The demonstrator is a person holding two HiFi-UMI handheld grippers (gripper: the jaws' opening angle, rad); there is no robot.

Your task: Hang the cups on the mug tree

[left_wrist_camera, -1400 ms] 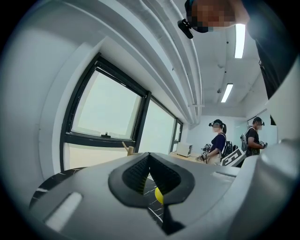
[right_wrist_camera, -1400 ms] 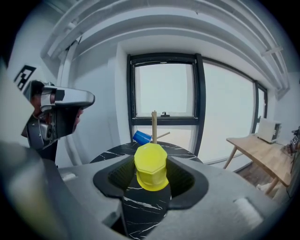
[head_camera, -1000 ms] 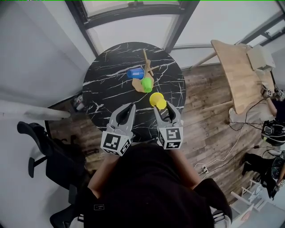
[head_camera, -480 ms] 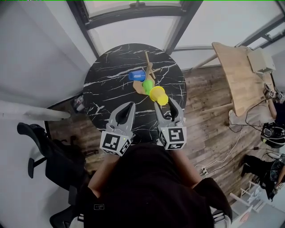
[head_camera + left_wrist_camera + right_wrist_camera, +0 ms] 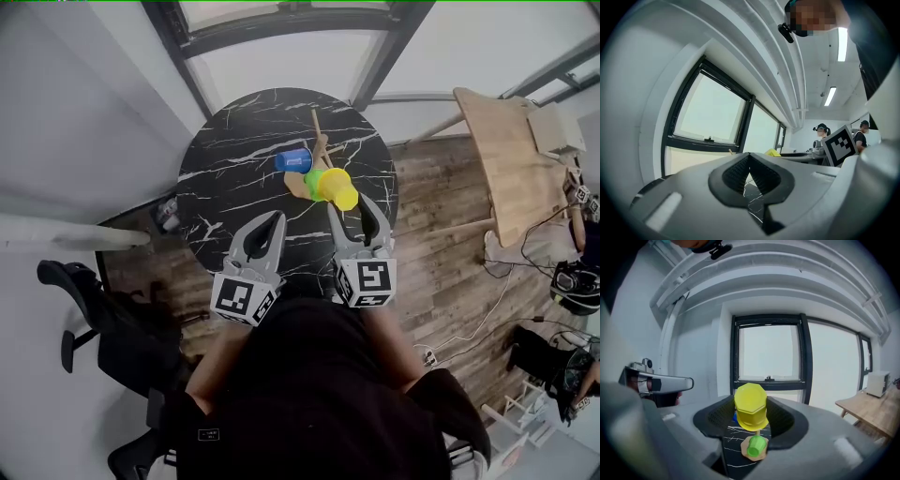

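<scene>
Yellow cup (image 5: pixel 339 190) clamped in right gripper (image 5: pixel 348 204), up just beside the mug tree (image 5: pixel 320 139) (contact with it not clear), close to green cup (image 5: pixel 316 180). Left gripper (image 5: pixel 277 221) closed on nothing, apart from the mug tree.

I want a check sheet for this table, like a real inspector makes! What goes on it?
Surface: round black marble table.
Job's things: mug tree; blue cup and green cup at it; yellow cup held near it.
Clutter: nothing seen.
Grippers: left gripper shut, empty; right gripper shut on yellow cup.
Cables: white cable right of the table.
Surroundings: window, wooden table, chair.
</scene>
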